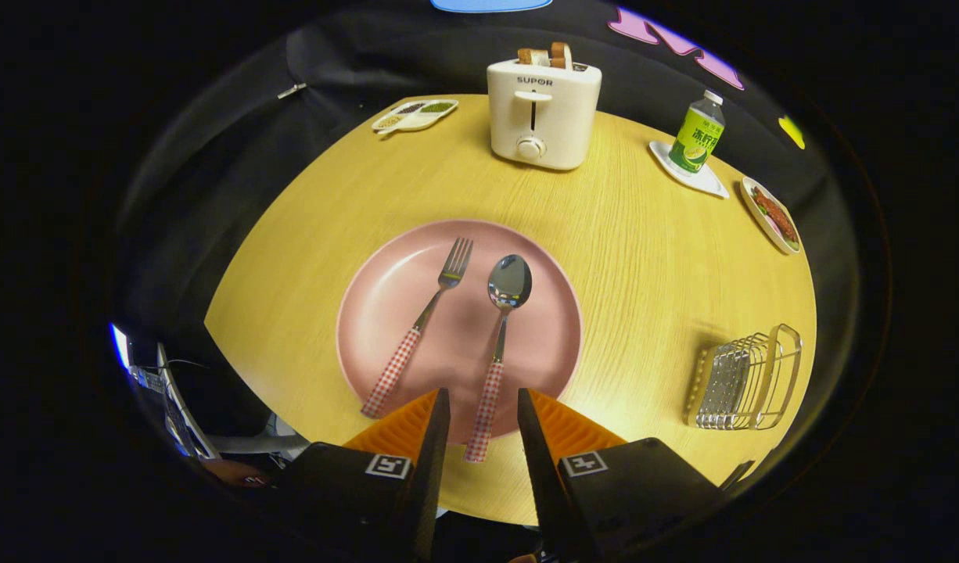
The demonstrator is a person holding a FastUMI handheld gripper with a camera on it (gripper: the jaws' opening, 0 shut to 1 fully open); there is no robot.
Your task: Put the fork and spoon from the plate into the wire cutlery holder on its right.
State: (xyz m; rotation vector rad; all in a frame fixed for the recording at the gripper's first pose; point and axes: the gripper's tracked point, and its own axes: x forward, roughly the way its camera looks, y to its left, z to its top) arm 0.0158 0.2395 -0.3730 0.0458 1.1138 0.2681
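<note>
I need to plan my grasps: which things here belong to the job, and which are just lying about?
For the job:
fork and spoon on the pink plate
wire cutlery holder
hand-held gripper, open, spoon handle between its fingers

Lying about:
toaster
green bottle on a white dish
divided condiment dish
plate of food

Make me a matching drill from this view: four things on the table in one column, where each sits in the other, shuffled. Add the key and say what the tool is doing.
Things:
1. spoon
2. fork
3. wire cutlery holder
4. toaster

Places:
A. on the table, right of the pink plate
B. beyond the plate, at the table's far edge
C. on the plate, handle end between the open fingers
D. on the plate, left of the other utensil

Pairs: 1-C, 2-D, 3-A, 4-B

The tool is open, holding nothing.
</note>
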